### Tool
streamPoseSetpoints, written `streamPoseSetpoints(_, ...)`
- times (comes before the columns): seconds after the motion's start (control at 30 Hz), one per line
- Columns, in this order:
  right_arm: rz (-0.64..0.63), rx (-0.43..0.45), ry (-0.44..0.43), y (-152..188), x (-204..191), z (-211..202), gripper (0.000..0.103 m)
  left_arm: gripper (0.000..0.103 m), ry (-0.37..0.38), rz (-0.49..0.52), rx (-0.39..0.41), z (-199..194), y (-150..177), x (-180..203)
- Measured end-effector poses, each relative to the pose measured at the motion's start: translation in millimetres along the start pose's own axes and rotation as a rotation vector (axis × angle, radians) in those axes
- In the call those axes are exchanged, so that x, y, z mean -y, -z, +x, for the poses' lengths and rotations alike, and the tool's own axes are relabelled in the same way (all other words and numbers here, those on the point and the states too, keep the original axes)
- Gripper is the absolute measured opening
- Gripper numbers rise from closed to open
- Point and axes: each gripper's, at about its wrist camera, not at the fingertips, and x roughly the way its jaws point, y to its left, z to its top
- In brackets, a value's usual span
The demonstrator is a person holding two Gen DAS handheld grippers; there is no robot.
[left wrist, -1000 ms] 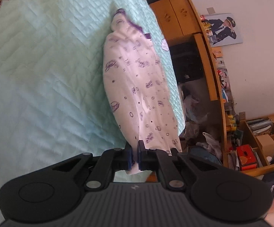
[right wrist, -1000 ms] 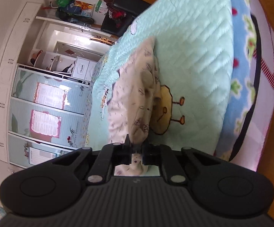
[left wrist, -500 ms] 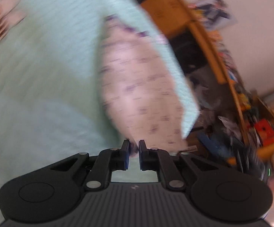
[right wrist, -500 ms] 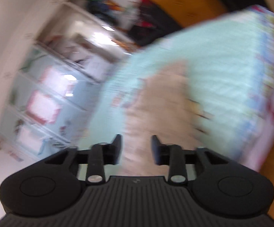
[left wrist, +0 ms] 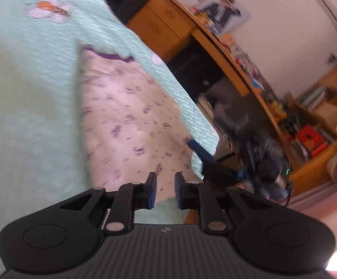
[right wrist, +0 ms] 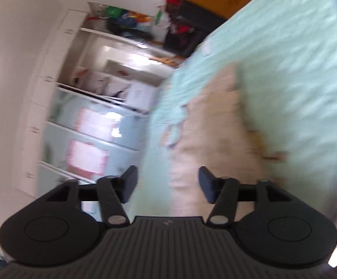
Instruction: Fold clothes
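Nearby, wooden desk beside quilt, white wardrobe opposite

left tongs opening, empty, right tongs wide apart

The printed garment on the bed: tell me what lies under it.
The printed garment lies flat on the mint quilted bedspread, which shows all round it. Whatever is beneath the cloth itself is covered.

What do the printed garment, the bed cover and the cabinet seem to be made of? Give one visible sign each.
Printed garment: thin, soft matte woven or knit cloth, probably cotton; it lies limp and flat.
Bed cover: quilted fabric; stitched ridges.
Cabinet: wood or veneer with a slight sheen; orange-brown panels.
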Motion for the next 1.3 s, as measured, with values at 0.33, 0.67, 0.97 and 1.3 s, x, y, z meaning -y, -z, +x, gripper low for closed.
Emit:
streamPoseSetpoints(0.33, 0.075, 0.048, 0.017, -46, -6, 46, 0.059, 0.008, -0.008, -0.168, -0.001, 4, 16, -39)
streamPoseSetpoints(0.67, 0.150, -0.049, 0.142, -72, 7, 174, 0.044, 0.017, -0.090, -0.037, -0.013, 11, 8, -29)
streamPoseSetpoints(0.97, 0.070, -0.105, 0.113, -54, -11, 196, 0.081, 0.029, -0.096, -0.071, -0.003, 23, 0, -39)
streamPoseSetpoints(1.3, 0.339, 0.008, 0.038, -89, 41, 128, 0.060, 0.033, -0.167, -0.007, 0.045, 63, -90, -49)
